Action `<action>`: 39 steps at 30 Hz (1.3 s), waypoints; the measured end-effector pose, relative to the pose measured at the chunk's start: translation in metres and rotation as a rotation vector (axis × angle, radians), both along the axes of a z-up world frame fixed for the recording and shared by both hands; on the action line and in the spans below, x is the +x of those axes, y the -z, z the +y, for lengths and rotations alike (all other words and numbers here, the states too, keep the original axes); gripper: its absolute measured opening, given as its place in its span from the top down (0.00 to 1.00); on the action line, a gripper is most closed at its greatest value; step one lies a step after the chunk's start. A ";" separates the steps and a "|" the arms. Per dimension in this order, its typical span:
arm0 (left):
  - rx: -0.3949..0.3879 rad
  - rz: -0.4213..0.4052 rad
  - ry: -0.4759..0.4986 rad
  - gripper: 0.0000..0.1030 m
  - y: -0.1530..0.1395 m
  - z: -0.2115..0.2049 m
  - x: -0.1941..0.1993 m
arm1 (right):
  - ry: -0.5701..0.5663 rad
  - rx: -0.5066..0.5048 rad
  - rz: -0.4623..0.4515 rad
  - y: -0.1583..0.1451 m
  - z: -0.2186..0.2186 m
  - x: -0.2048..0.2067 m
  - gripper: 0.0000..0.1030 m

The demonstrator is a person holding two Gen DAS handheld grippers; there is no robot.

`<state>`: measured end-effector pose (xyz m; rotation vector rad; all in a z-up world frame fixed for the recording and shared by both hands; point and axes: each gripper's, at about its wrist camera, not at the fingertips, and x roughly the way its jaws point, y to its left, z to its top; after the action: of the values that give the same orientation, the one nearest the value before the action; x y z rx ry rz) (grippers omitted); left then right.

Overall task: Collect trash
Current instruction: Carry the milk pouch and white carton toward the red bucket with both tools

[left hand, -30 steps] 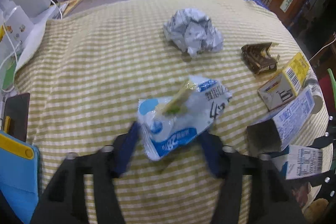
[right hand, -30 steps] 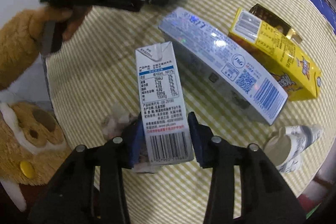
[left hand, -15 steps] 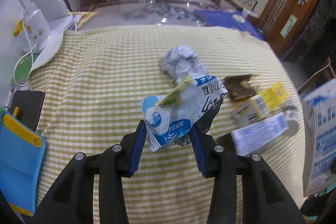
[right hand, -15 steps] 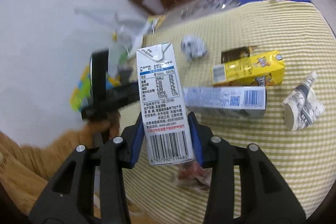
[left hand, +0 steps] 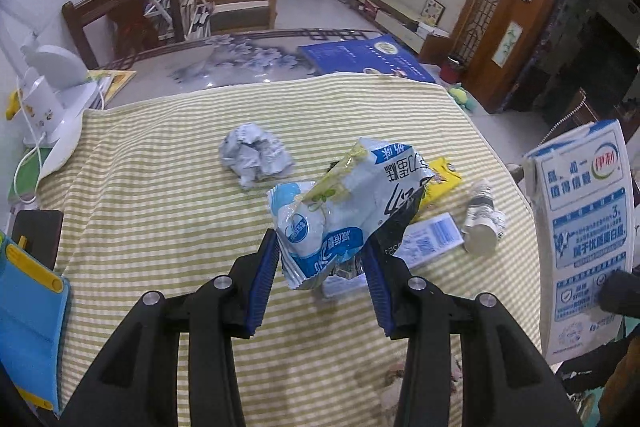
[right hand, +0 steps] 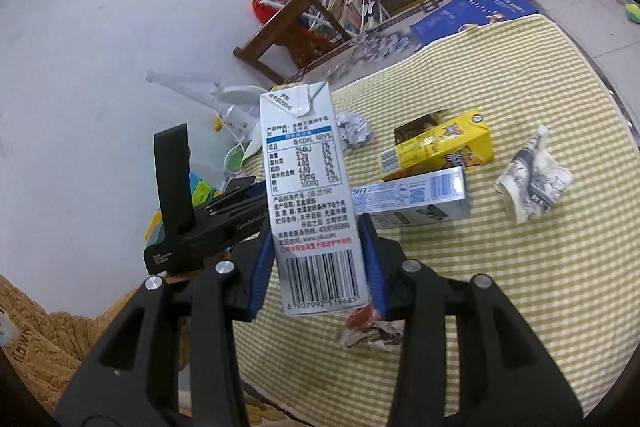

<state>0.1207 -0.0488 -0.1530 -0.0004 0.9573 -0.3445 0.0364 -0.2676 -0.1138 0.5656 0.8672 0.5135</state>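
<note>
both grippers are loaded and raised off the table, which suits a collecting job where each piece is carried away rather than pushed about. the left gripper is clamped on a crumpled blue-and-white wrapper, pinched low near its bottom edge so the bulk of it stands up above the pads; a soft bag like that probably needs a firm squeeze or it will slip. the right gripper grips a milk carton across its narrow sides near the barcode end, the carton standing upright with its folded top away from the camera. that hold keeps the box rigid between the pads. still lying on the striped cloth are a paper ball, a yellow carton on its side, a long blue-and-white box just in front of it and touching it, a dark wrapper behind the yellow carton, a rolled paper off to the right, and a small torn scrap near the table edge under the right gripper. no bin or bag shows in either view, so i cannot tell where the trash is meant to go. whether the cartons hold any liquid cannot be seen; both look closed.
</note>
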 end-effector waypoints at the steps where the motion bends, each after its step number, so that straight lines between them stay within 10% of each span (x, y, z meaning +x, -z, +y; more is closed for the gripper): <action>1: -0.001 -0.002 0.003 0.61 -0.001 -0.002 -0.001 | 0.005 0.001 -0.002 -0.001 -0.001 -0.001 0.61; 23: -0.022 -0.013 0.032 0.61 -0.013 -0.040 -0.012 | 0.106 0.036 0.003 0.001 -0.058 -0.019 0.61; 39: -0.025 -0.015 0.125 0.61 -0.023 -0.149 -0.011 | 0.212 0.060 -0.004 0.000 -0.154 -0.047 0.61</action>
<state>0.1100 -0.1975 -0.1296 0.0394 0.9401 -0.4713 -0.0102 -0.4218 -0.1142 0.7027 0.7794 0.3478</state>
